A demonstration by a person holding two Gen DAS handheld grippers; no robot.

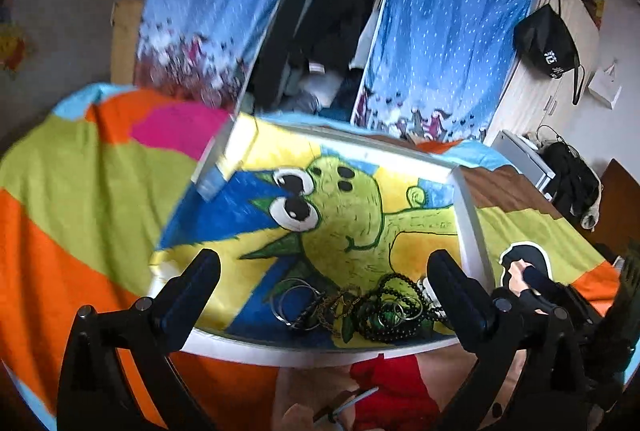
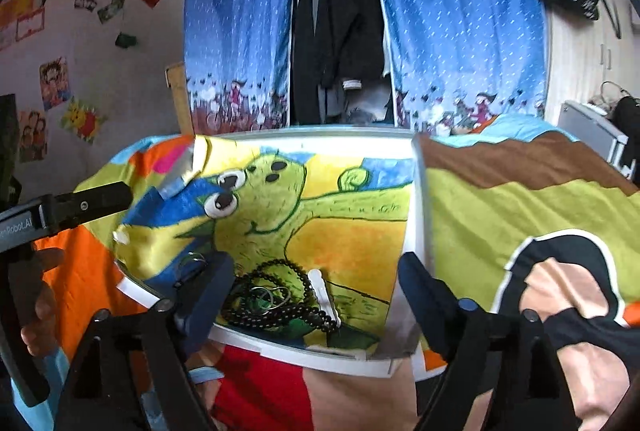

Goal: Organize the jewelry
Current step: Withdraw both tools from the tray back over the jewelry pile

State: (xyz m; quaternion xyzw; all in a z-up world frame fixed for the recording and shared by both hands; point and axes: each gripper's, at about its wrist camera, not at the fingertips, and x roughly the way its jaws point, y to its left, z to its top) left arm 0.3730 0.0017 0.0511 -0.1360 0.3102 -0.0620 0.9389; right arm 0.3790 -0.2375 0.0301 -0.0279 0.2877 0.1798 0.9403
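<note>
A white-rimmed tray (image 1: 470, 231) lined with a green cartoon cloth lies on a bed. Near its front edge is a jewelry heap: metal bangles (image 1: 294, 301), a dark chain (image 1: 328, 311) and black bead strings (image 1: 394, 311). My left gripper (image 1: 324, 291) is open, its fingers either side of the heap, just above it. In the right wrist view the tray (image 2: 420, 199) holds the black beads (image 2: 280, 295), thin rings (image 2: 272, 295) and a white clip (image 2: 322, 291). My right gripper (image 2: 316, 295) is open over them. The left gripper's finger (image 2: 92, 203) shows at left.
A colourful blanket (image 1: 80, 191) covers the bed under the tray. Blue curtains (image 1: 448, 31) and a dark wardrobe opening (image 1: 332, 11) stand behind. A black bag (image 1: 548, 43) hangs on a cabinet at right. The person's red clothing (image 2: 260, 387) is just below the tray's front edge.
</note>
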